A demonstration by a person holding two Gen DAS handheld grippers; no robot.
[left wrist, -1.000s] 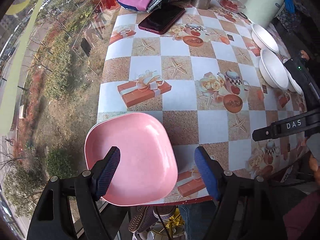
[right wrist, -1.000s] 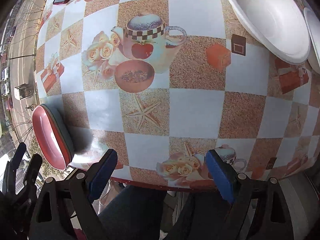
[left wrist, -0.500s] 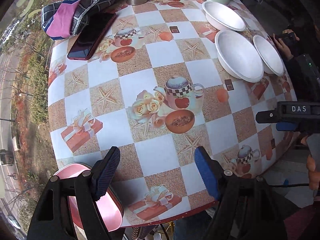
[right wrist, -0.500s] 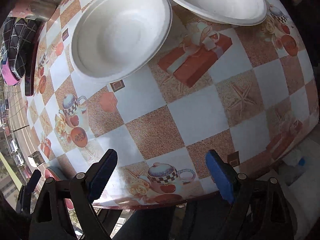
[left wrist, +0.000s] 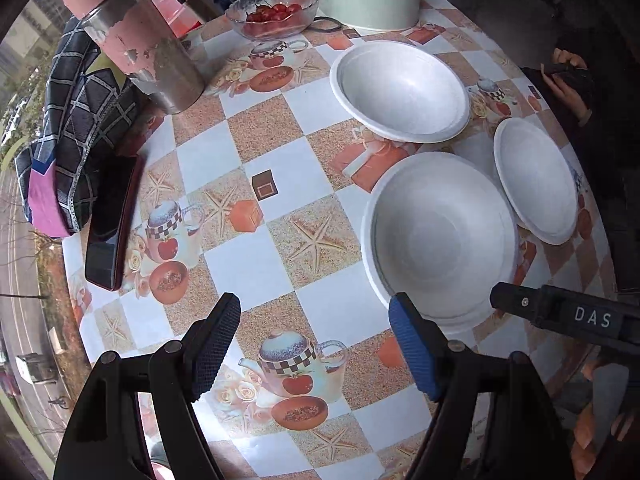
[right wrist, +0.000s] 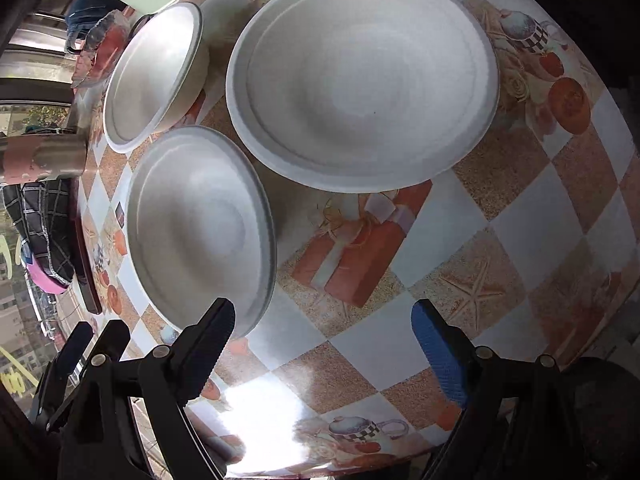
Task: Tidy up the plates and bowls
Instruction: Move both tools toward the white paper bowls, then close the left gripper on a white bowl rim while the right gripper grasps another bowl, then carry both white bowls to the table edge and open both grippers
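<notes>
Swinging both tools away from the pink square plate we had under the left one a second ago, we now look down on the three white dishes instead, and the pink plate has dropped out of view on the near-left side. Taking the nearest white bowl (left wrist: 440, 236) as our landmark: the second white bowl (left wrist: 402, 90) sits just beyond it, apart from it, and the shallow white plate (left wrist: 534, 180) lies just to its right, rims close, though we cannot tell whether they touch. The left tool (left wrist: 314, 344) hovers just short of the landmark bowl's near rim, jaws spread, nothing between them. The right tool (right wrist: 322, 340) hangs over bare table (right wrist: 520, 216) on the near side of that same bowl (right wrist: 200, 228), likewise spread and empty, with the plate (right wrist: 362, 80) beyond it. A dark phone (left wrist: 114, 220) lies well to the bowl's left, and a glass dish of cherries (left wrist: 272, 12) stands far behind it. We judge the shift means the pink plate is finished with for now, and that nesting the white bowls comes next; nothing is gripped yet.
</notes>
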